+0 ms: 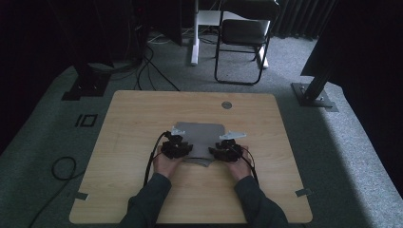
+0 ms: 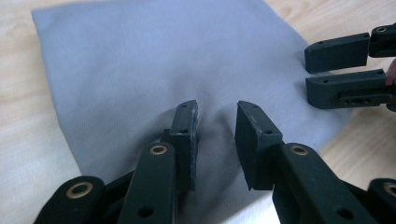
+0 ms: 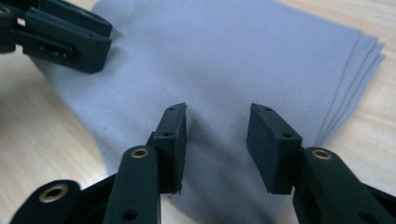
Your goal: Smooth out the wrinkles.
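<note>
Item: folded grey cloth [image 1: 202, 135], lying flat at the middle of the wooden table [image 1: 142, 114] in the high view, bare wood open on every side. We see its stacked layer edges fanned at the upper right of the right gripper view. Left claw [image 2: 216, 122]: jaws spread, set over the cloth near its lower edge, pinching nothing. Right claw [image 3: 216, 125]: jaws likewise spread above the cloth, nothing between them. We note both claws at the cloth's near edge, close together.
</note>
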A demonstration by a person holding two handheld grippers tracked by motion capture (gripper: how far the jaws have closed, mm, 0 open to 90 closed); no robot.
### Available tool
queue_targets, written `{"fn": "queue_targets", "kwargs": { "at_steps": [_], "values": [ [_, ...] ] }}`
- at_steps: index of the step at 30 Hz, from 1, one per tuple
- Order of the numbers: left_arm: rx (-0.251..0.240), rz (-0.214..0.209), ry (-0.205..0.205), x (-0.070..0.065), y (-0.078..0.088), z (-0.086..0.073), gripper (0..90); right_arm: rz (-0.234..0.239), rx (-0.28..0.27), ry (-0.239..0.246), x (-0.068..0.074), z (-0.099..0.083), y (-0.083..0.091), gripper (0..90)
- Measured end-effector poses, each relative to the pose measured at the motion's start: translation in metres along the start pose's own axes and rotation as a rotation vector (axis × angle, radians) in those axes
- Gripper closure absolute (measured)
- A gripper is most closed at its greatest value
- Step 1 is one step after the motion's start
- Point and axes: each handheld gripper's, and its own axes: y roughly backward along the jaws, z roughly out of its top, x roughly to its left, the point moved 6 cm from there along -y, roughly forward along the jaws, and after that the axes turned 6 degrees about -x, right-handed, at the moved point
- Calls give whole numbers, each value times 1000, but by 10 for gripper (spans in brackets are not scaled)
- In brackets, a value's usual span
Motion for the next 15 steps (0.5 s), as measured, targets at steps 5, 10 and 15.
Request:
{"fn": "queue_targets", "kwargs": {
  "at_steps": [5,10,15],
  "values": [
    [11,8,-32,-3,8,-13,692,-2,10,18,6,-11,8,544],
    [9,18,-18,-1,8,-24,692,-24,52,65,8,-22,3,513],
    [-2,16,-10,-2,13,-32,690,-11,53,33,4,-24,2,495]
  ]
}}
